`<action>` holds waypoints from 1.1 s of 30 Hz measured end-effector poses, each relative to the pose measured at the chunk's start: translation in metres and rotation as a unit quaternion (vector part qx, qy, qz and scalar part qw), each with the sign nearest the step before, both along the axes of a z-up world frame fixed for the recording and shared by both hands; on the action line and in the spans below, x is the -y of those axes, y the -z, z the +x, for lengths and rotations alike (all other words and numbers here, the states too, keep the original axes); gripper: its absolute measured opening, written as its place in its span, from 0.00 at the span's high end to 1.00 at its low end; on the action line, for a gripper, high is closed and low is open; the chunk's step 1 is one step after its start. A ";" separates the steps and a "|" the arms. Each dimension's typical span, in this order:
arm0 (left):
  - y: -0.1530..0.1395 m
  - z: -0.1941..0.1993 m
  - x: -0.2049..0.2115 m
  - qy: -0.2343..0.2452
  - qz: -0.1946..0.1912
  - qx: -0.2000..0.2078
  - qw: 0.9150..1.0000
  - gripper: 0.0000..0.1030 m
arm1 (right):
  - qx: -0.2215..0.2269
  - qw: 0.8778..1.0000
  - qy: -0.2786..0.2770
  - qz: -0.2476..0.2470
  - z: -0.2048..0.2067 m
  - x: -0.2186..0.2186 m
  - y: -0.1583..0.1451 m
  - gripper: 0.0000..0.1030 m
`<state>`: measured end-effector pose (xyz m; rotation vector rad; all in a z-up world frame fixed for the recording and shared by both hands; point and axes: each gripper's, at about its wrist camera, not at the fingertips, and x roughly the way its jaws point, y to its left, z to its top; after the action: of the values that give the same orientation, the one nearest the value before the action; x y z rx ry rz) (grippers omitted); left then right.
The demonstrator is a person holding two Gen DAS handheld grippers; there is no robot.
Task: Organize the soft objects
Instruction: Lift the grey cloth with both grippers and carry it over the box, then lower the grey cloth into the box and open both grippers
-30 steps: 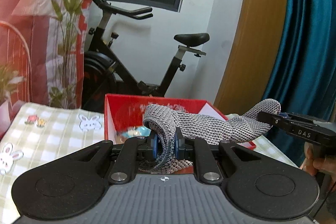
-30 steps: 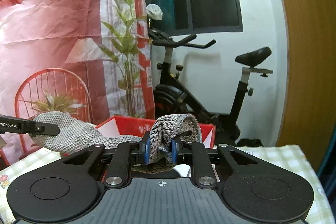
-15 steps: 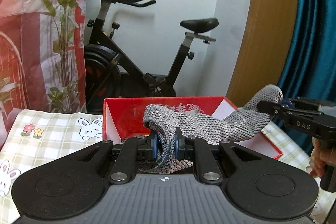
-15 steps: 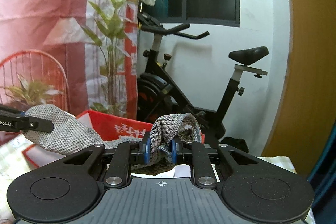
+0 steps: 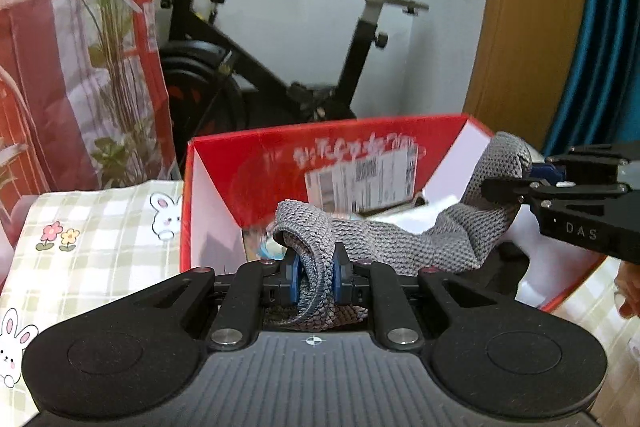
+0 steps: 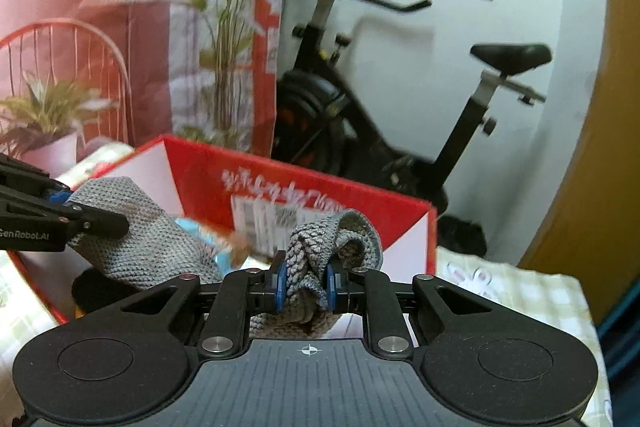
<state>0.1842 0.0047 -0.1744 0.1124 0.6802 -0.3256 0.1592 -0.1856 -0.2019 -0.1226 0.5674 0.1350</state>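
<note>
Over red box (image 5: 248, 163): grey knit cloth (image 5: 400, 239)

The printed label (image 5: 362, 175) on the red box's (image 5: 224, 163) inner wall is smeared by motion, its writing unreadable. At the left view's right edge, only fingertips of a hand (image 5: 628, 291) show. In the right view, a blue-and-brown thing (image 6: 224, 239) behind the grey cloth (image 6: 152, 247) is too blurred to identify.
</note>
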 end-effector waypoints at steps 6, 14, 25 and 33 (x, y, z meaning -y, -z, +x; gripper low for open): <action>0.001 0.005 -0.002 0.000 -0.003 -0.007 1.000 0.51 | -0.022 1.000 0.007 0.004 0.007 0.002 0.008 0.83; -0.008 0.000 0.002 -0.009 -0.004 0.022 1.000 0.13 | -0.017 0.999 0.027 -0.013 0.009 0.011 0.005 0.51; -0.021 -0.015 -0.001 -0.026 -0.020 0.032 0.999 0.00 | 0.026 0.999 0.027 -0.005 -0.018 0.016 -0.007 0.00; -0.027 -0.037 -0.004 -0.026 -0.035 0.045 0.998 0.00 | 0.027 0.999 0.023 0.018 -0.035 0.014 -0.017 0.00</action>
<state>0.1472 0.0091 -0.1475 0.0423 0.5804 -0.2932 0.1245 -0.1992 -0.1845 -0.0779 0.5125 0.0959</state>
